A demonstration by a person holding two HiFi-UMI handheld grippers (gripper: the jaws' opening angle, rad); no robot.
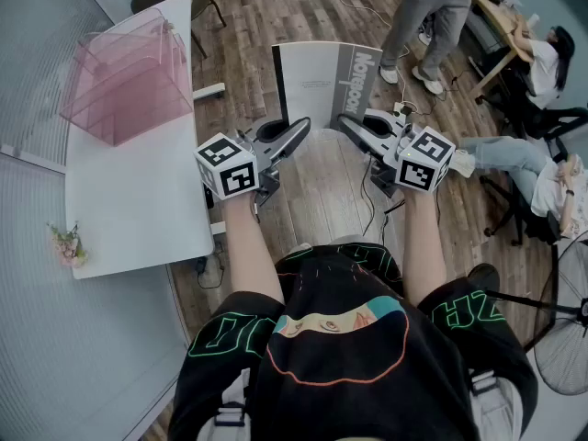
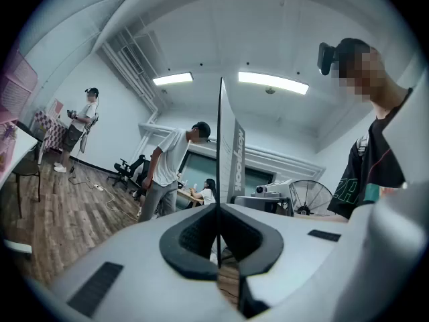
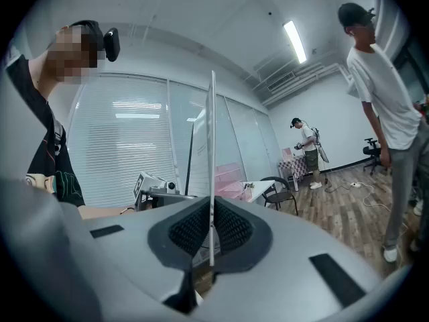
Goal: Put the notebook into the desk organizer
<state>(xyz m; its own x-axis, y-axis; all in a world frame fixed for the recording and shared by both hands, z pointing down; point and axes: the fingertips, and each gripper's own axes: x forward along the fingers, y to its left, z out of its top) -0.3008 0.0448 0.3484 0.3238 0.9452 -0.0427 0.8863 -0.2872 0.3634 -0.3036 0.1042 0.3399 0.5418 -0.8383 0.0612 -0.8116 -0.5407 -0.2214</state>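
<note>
Left tongs [image 1: 303,128] and right tongs [image 1: 345,119] are each pinched tight on the open notebook's [image 1: 323,79] lower edge. The notebook is held well right of the pink desk organizer [image 1: 129,73] on the worktop [image 1: 138,200].

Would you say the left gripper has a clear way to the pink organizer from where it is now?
Probably yes: nothing stands between the left gripper and the organizer on the table. It is shut on the notebook, though, as is the right gripper, so both would move together.
</note>
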